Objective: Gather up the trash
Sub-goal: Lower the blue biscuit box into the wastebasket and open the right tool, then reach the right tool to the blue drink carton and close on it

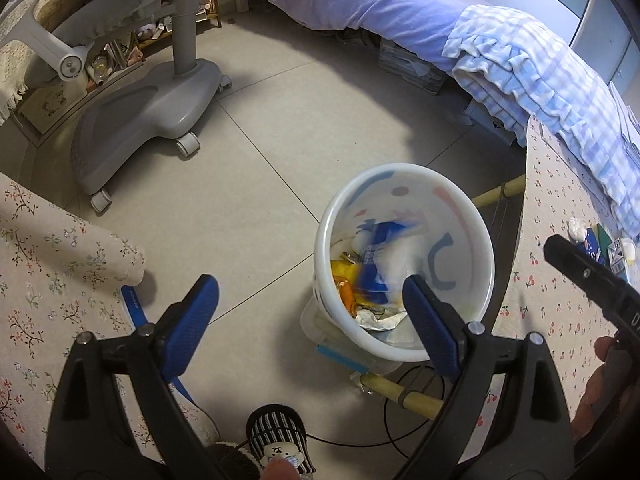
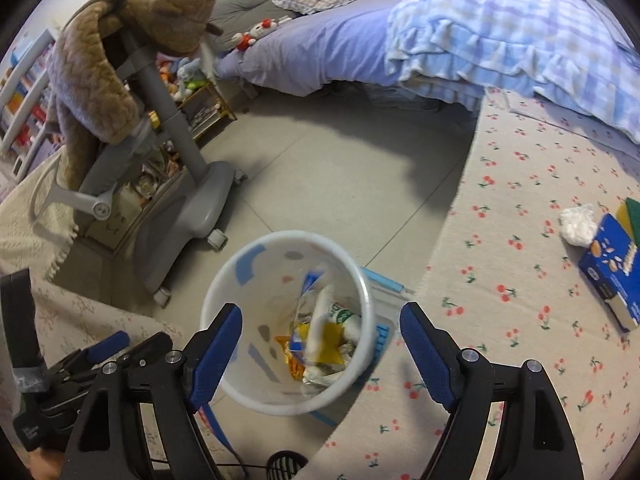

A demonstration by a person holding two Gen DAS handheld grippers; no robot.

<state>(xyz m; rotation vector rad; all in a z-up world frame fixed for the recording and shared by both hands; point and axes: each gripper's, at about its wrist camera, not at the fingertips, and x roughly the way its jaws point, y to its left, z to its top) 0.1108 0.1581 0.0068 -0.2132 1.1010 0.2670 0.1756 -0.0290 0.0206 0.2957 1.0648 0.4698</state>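
A white bin [image 1: 404, 264] stands on the tiled floor and shows in the right wrist view [image 2: 288, 320] too. It holds yellow, orange and silver wrappers [image 1: 360, 296]. A blurred blue-and-white packet [image 1: 380, 248] is in the air inside the bin, also blurred in the right wrist view [image 2: 316, 304]. My left gripper [image 1: 312, 320] is open and empty, above the bin's left side. My right gripper [image 2: 320, 348] is open and empty, right over the bin. On the cherry-print table lie a blue carton [image 2: 612, 268], a crumpled white tissue [image 2: 578, 220] and a yellow-green sponge [image 2: 630, 212].
A grey wheeled chair base [image 1: 148, 116] stands to the left on the floor. A bed with a purple sheet and checked blanket [image 2: 500, 36] lies behind. The cherry-print table [image 2: 520, 320] is on the right, a floral cloth surface [image 1: 48, 264] on the left. A black cable [image 1: 400, 412] runs below.
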